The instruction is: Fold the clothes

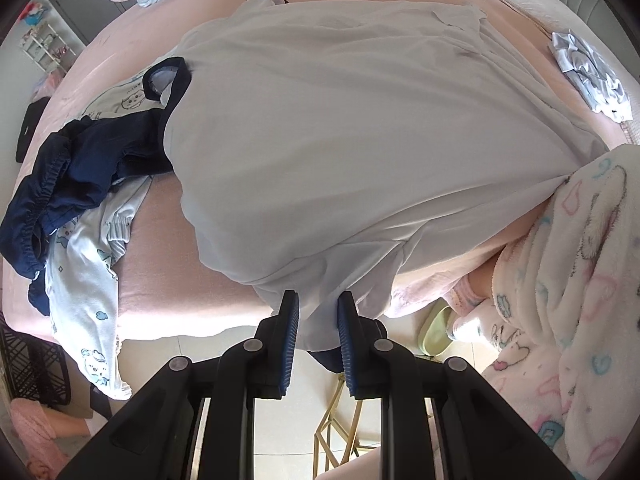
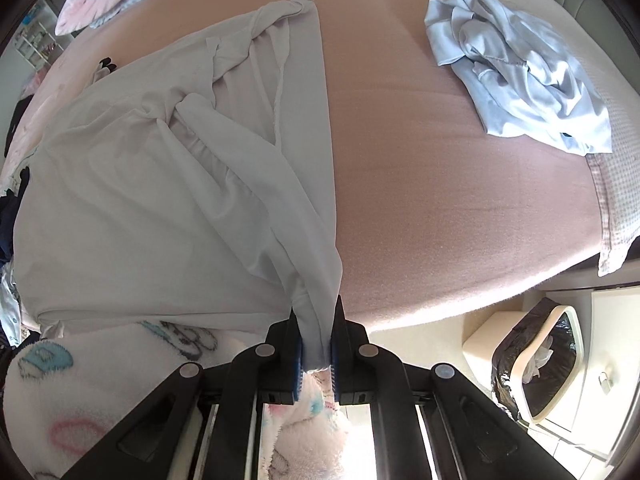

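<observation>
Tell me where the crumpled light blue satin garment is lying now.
The light blue satin garment lies crumpled on the pink bed, upper right in the right wrist view, clear of the white shirt and near the checked bedding.

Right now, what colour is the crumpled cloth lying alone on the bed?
Shiny pale blue cloth; the right wrist view shows it best.

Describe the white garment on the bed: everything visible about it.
The white garment is plain, thin, matte fabric, spread over the pink bed cover. Its near edge is pinched in both grippers: left gripper, right gripper. The right side is bunched into folds. It overlaps a navy garment and touches the person's fleece sleeve.
</observation>
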